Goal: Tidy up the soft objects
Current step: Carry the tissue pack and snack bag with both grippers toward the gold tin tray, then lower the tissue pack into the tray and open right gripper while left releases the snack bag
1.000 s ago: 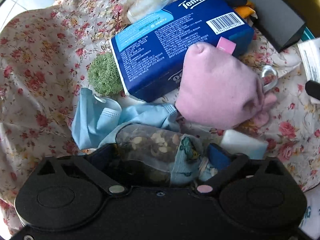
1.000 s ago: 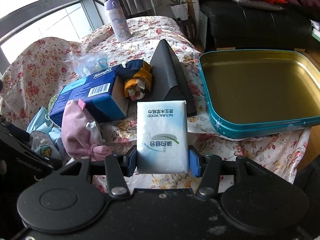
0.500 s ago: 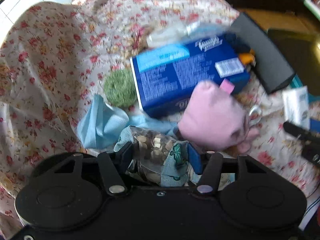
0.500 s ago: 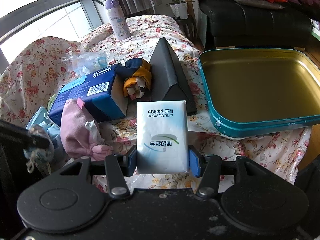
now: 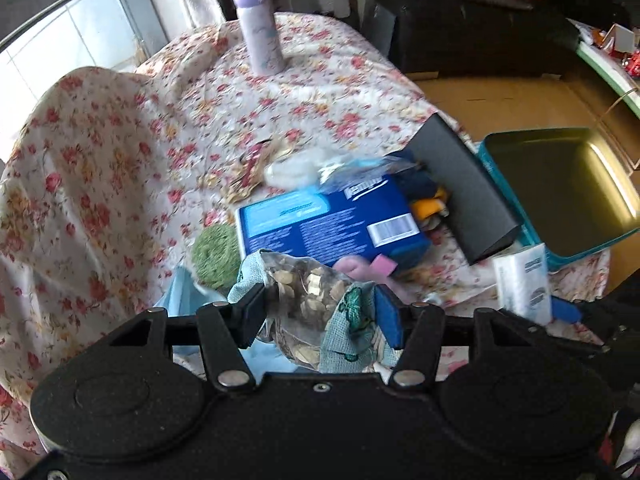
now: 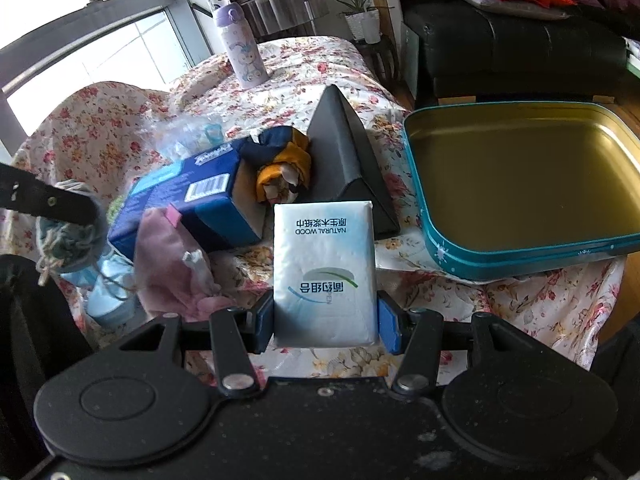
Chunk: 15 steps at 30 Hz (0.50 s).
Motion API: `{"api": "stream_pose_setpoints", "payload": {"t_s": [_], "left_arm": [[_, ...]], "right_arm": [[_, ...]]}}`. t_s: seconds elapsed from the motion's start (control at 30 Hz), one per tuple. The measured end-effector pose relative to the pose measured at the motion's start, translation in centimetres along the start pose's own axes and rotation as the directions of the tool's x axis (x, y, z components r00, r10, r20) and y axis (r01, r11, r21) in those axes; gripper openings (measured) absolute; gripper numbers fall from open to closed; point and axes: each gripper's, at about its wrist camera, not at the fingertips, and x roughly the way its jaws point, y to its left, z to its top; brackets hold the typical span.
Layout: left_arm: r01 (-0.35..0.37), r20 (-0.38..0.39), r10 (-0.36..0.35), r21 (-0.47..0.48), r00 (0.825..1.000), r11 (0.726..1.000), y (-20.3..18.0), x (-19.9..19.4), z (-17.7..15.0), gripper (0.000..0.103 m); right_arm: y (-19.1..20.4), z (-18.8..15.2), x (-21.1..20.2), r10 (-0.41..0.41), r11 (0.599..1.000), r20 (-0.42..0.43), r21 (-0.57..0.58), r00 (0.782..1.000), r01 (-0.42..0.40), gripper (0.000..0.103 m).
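My left gripper (image 5: 320, 314) is shut on a small pouch (image 5: 308, 292) of pale blue cloth and clear film with dried bits inside, held up above the floral cloth. The right wrist view shows this pouch (image 6: 68, 240) hanging at the far left under a black finger (image 6: 48, 200). My right gripper (image 6: 325, 320) is shut on a white tissue pack (image 6: 325, 264), upright between the blue pads, in front of the teal tin tray (image 6: 520, 256). In the left wrist view the tissue pack (image 5: 522, 284) shows at the right beside the tin tray (image 5: 592, 250).
On the floral cloth lie a blue Tempo tissue box (image 6: 188, 196), a pink knit piece (image 6: 168, 256), a blue face mask (image 6: 108, 280), a green scrubber (image 5: 214, 256), a navy and yellow cloth (image 6: 284, 168) and a black triangular case (image 6: 344, 152). A lilac bottle (image 6: 240, 52) stands behind.
My left gripper closed on the pouch and rose with it, tilting up so more of the table shows. The right gripper and its tissue pack stayed put.
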Motion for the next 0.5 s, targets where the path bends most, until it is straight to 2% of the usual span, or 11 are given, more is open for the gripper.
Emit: {"api": "stream_pose_setpoints", "payload": {"t_s": [0.1, 0.23, 0.37, 0.5], "left_arm": [[0.025, 0.011, -0.025, 0.006, 1.0, 1.0, -0.9, -0.3, 0.6, 0.054], [0.051, 0.031, -0.052, 0.034, 0.998, 0.998, -2.6, -0.7, 1.5, 0.054], [0.081, 0.043, -0.084, 0.066, 0.996, 0.995, -4.7, -0.7, 2.6, 0.054], [0.104, 0.053, -0.109, 0.094, 0.993, 0.99, -6.9, -0.6, 3.7, 0.054]], "right_arm": [[-0.3, 0.2, -0.8, 0.011, 1.0, 0.012, 0.004, 1.0, -0.011, 0.051], [-1.6, 0.8, -2.1, -0.034, 0.999, 0.036, -0.009, 0.999, 0.035, 0.051], [-4.3, 1.8, -3.1, -0.118, 0.993, 0.071, 0.016, 0.991, 0.117, 0.051], [-7.5, 3.5, -3.4, -0.236, 0.97, 0.106, 0.086, 0.966, 0.227, 0.051]]}}
